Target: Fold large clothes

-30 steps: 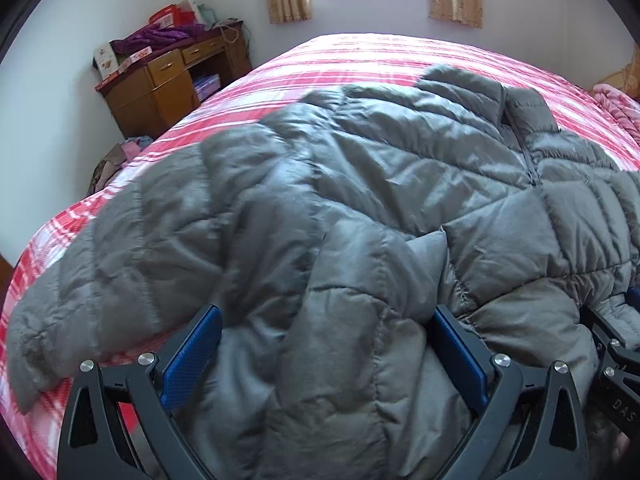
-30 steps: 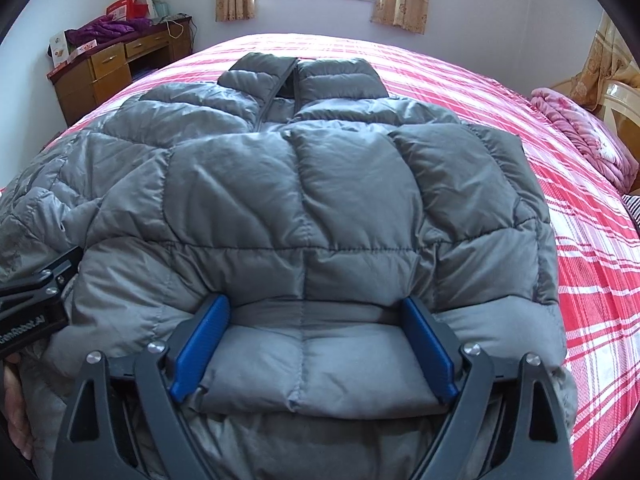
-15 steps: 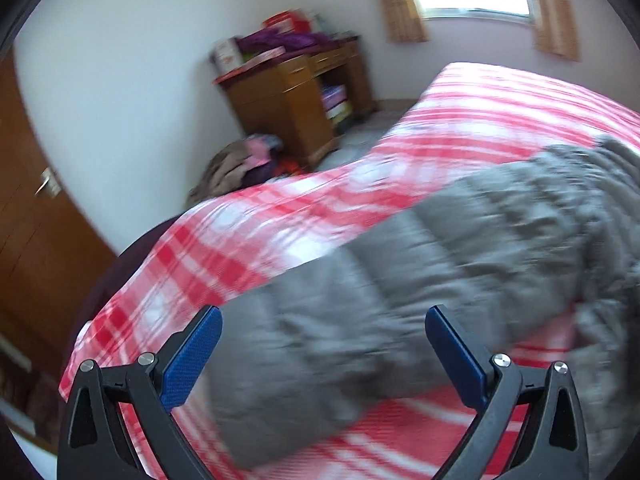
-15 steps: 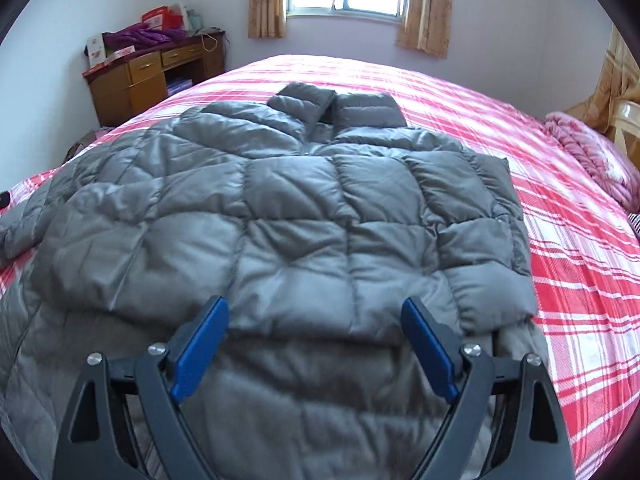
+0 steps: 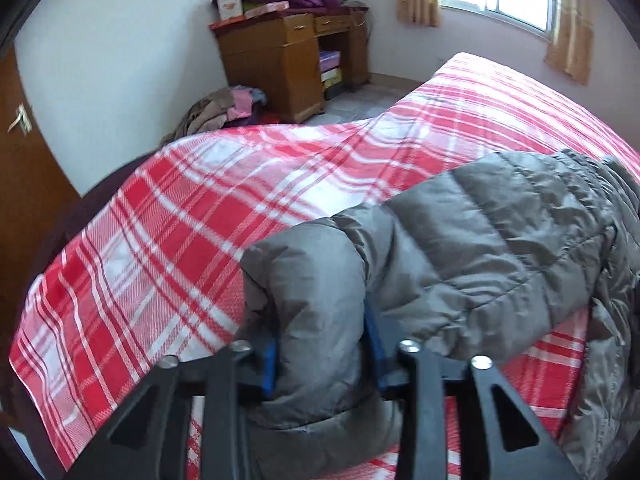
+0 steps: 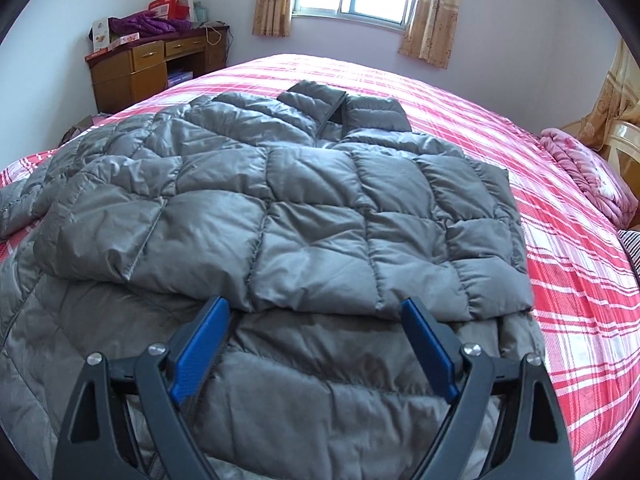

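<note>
A grey quilted down jacket (image 6: 312, 208) lies front up on the red plaid bed (image 6: 580, 280), its collar toward the window and one side folded over its front. In the left wrist view its outstretched sleeve (image 5: 460, 240) runs across the bed (image 5: 180, 220). My left gripper (image 5: 322, 344) is closing on the cuff end of that sleeve, and the blue pads press the puffy fabric from both sides. My right gripper (image 6: 316, 320) stands open over the jacket's lower part, with nothing pinched between its blue pads.
A wooden desk (image 5: 288, 56) piled with boxes and purple cloth stands by the far wall, with a heap of clothes (image 5: 216, 112) on the floor beside it. A brown door (image 5: 24, 160) is at the left. A pink blanket (image 6: 588, 172) lies at the bed's right edge.
My left gripper swung left from the jacket's body to the sleeve end and went from wide open to clamped on the cuff. My right gripper drew back slightly, staying open.
</note>
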The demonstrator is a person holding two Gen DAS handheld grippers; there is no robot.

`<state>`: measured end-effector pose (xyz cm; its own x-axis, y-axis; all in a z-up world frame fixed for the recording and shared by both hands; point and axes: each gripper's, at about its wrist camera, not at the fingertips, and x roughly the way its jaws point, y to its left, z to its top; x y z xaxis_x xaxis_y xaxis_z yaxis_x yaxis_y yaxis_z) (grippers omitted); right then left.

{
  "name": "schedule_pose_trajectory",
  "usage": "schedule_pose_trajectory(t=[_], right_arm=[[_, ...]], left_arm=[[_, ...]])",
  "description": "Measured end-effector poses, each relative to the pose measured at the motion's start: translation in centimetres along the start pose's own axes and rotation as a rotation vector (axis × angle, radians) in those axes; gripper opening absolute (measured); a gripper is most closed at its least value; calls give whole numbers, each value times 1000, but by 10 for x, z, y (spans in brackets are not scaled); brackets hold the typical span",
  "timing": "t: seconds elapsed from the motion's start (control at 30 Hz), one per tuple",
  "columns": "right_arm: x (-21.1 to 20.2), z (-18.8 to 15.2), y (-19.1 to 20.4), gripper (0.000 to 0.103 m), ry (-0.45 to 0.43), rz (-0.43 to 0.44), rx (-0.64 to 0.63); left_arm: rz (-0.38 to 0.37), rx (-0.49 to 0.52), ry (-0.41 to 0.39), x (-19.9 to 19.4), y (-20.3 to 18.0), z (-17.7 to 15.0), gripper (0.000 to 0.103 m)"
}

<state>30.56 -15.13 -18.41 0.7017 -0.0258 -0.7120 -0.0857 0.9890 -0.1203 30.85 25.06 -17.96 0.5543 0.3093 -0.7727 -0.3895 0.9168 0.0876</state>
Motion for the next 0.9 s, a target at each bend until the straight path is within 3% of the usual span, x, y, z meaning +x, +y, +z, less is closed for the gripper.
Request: schedule_pose_trajectory(t=[0.1, 0.3, 0.53, 0.63, 0.67, 0.73, 0.8, 0.9], right_arm=[[-5, 0, -6, 90, -12, -13, 6], [-13, -1, -31, 90, -26, -60, 38], [-24, -8, -81, 90, -29, -100, 137], [-26, -16, -100, 90, -27, -115, 177], [-27, -20, -107, 90, -25, -116, 194], [-26, -26, -116, 90, -19, -117, 217], [-25, -32, -123, 90, -9, -114, 229], [-21, -39, -130, 90, 3, -112, 242]], left_arm=[[-30, 29, -62, -27, -18, 9, 18], [-79, 151, -239, -97, -86, 30, 17], [-263, 335, -354, -162, -223, 26, 17], [-321, 388, -357, -171, -281, 9, 18], [-330, 395, -349, -173, -299, 3, 21], [-364, 412, -336, -175, -326, -8, 43], [-358, 424, -361, -182, -349, -22, 92], [-320, 475, -426, -192, -373, -39, 94]])
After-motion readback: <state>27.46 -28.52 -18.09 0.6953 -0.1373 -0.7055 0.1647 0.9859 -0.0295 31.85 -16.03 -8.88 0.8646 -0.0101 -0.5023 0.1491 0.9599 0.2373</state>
